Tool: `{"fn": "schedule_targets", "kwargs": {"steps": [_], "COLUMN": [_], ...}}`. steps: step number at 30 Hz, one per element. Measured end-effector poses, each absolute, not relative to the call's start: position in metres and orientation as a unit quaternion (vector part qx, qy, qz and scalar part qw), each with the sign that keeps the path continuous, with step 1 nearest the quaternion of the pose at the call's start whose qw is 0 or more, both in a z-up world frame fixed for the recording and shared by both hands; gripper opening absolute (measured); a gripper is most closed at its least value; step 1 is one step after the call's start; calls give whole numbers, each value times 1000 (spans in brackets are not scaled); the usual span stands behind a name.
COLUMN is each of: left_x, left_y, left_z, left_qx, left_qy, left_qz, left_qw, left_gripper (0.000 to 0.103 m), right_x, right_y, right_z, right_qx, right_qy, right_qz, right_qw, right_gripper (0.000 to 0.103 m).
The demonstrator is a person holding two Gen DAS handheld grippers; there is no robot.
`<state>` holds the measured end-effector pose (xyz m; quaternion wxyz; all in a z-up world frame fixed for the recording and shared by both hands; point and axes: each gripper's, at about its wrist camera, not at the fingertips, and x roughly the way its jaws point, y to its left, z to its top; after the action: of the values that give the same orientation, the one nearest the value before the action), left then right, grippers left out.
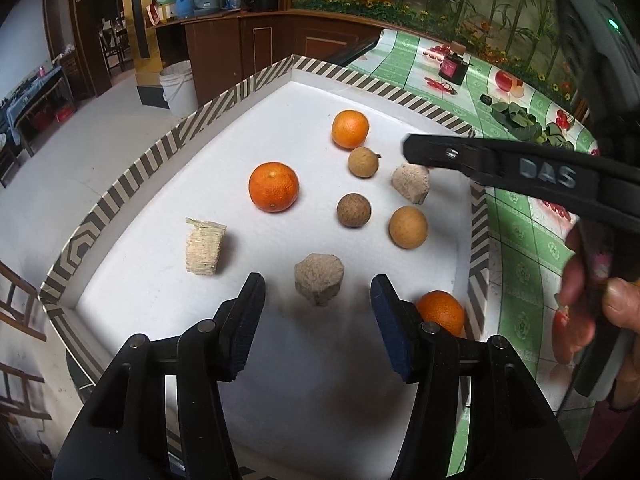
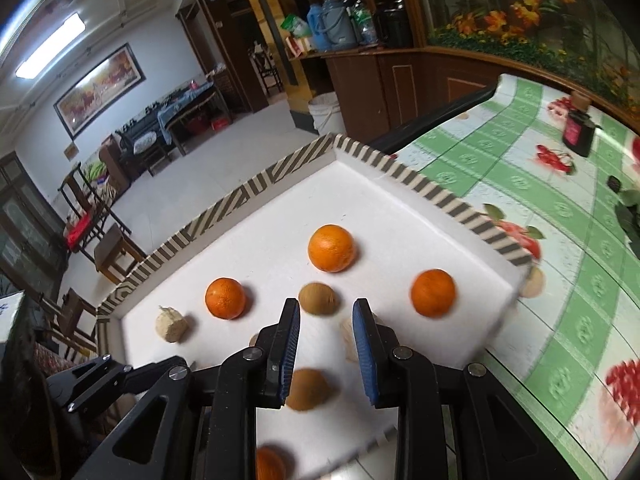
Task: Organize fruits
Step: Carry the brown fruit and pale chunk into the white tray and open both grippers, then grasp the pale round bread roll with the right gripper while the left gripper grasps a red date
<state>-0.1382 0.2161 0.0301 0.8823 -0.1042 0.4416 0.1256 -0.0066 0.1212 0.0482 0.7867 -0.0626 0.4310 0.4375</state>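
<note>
Green fruit-print cloth (image 2: 532, 248) on the bench, dark red jar (image 1: 453, 67), white bucket (image 1: 178, 86), blue thermoses (image 2: 330, 24), framed painting (image 2: 100, 90)

In the right wrist view an orange (image 2: 270, 463) at 6 o'clock is cut by the edge, and a pale lump (image 2: 349, 338) hides blurred behind the right gripper's (image 2: 326, 354) finger.

In the left wrist view another orange (image 1: 440, 312) at 4 o'clock is half hidden.

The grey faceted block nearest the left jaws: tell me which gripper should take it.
Left. The left gripper is open, with the grey faceted block lying just ahead between its jaws. The right gripper hangs over the brown round fruits farther across the tray.
</note>
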Motion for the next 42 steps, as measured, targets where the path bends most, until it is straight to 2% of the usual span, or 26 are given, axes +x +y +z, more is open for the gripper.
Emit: {"fn": "schedule_targets", "kwargs": {"steps": [12, 32, 42], "left_x": [-129, -72, -44], "left_y": [181, 93, 66], "left_z": [43, 49, 67], "left_qx": [-88, -52, -42], "left_qy": [430, 445, 436], "left_qz": [97, 17, -8], "left_qw": [893, 894, 899], "left_gripper": [55, 57, 56], "right_x": [-11, 19, 41], "right_y": [53, -108, -151], "right_z": [49, 22, 22], "right_qx": [-35, 18, 34], "right_qy": [433, 466, 462], "right_qz": [394, 250, 213], "right_qw": [810, 848, 860], "right_gripper": [27, 28, 29]}}
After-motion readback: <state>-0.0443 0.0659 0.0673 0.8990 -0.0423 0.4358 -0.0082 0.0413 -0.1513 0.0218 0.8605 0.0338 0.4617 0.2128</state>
